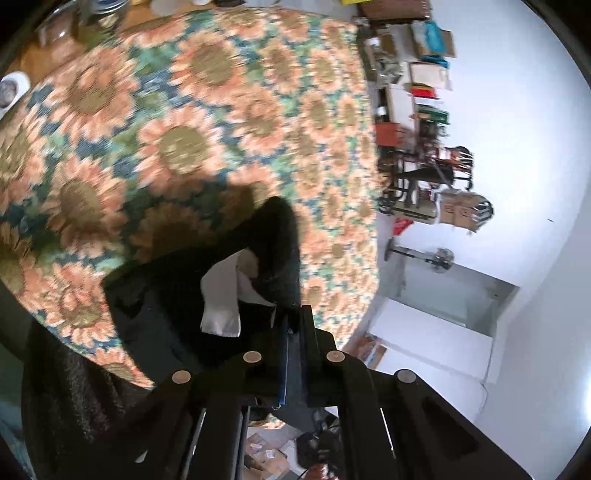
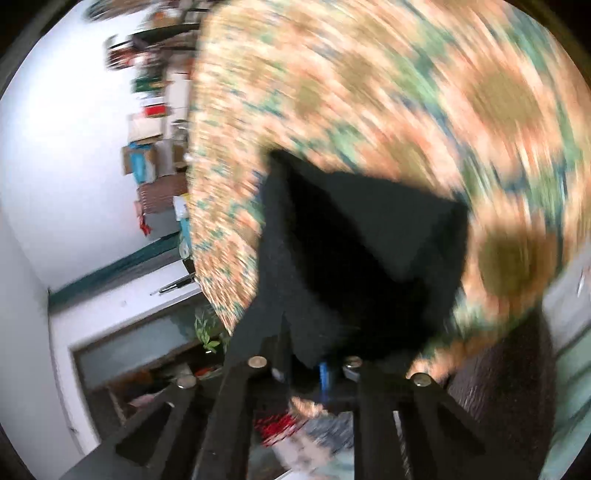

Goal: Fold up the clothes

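Where the left wrist view looks down along its fingers, the left gripper [image 1: 293, 325] stands closed on the hem of a black garment [image 1: 273, 240], the jaws drawn narrow with dark cloth pinched between them. A white label [image 1: 221, 295] shows on the inside of the fabric just beyond the fingertips. The garment rises in a peak off the surface, which is covered by a sunflower-patterned cloth [image 1: 192, 122], and lies near the surface's near edge; more dark fabric hangs over that edge at lower left. Glass jars [image 1: 92, 18] and a small white bowl [image 1: 14, 88] stand at the far corner of the surface. Beyond the right-hand edge lie a white floor, stacked cardboard boxes [image 1: 458, 210] and a standing fan [image 1: 439, 258].

Where the right wrist view takes over, heavy blur softens everything. The right gripper [image 2: 306, 363] is likewise closed, its jaws narrow on another part of the black garment [image 2: 354, 240], which spreads as a dark, angular sheet over the sunflower-patterned cloth [image 2: 388, 92] close to the near edge. A green plant [image 2: 208, 332] and cluttered shelves [image 2: 155, 96] lie past the surface's left-hand edge.
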{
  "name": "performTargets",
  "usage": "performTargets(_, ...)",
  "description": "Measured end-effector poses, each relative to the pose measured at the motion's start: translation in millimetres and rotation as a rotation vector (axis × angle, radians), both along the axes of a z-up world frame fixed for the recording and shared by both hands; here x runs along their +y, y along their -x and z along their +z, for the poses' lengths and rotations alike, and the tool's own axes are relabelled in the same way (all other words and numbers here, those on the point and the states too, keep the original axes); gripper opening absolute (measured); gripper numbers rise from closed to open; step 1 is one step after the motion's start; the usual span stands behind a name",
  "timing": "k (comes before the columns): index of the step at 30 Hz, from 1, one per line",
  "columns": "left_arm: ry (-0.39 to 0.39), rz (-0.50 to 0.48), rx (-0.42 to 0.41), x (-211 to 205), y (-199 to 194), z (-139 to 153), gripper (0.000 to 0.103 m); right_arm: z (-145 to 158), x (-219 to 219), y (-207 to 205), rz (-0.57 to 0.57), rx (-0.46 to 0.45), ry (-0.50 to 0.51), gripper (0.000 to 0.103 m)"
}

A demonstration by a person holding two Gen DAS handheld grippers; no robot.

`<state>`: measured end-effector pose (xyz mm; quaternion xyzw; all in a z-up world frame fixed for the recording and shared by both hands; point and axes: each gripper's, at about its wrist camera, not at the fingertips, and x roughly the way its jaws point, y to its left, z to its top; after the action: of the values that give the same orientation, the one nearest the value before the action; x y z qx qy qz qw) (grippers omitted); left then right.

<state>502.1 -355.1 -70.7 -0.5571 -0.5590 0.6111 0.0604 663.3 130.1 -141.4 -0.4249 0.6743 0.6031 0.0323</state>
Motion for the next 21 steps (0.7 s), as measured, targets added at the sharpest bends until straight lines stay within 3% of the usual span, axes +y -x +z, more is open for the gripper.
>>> performTargets(6, -0.001, -0.039, 0.074, 5, 8, 26, 0.005, 108, 13, 77, 0.145, 0.264, -0.348, 0.009)
performTargets(9, 0.004, -0.055, 0.075, -2, -7, 25, 0.005, 124, -2, 76, 0.244, 0.307, -0.409, 0.009)
performTargets(11, 0.031, -0.067, 0.039, -8, -25, 13, 0.005, 116, -10, 61, 0.286, 0.284, -0.424, 0.009)
performTargets(14, 0.106, -0.106, -0.066, -12, -50, -22, 0.005, 68, -14, 27, 0.324, 0.132, -0.385, 0.009)
performTargets(18, 0.146, -0.099, -0.166, -16, -72, -68, 0.005, 5, -15, -13, 0.330, -0.050, -0.312, 0.011)
performTargets(19, 0.160, -0.101, -0.178, -15, -73, -73, 0.005, -8, -14, -19, 0.324, -0.088, -0.312, 0.014)
performTargets(21, 0.195, -0.115, -0.193, -14, -72, -76, 0.005, -19, -12, -25, 0.325, -0.139, -0.317, 0.034)
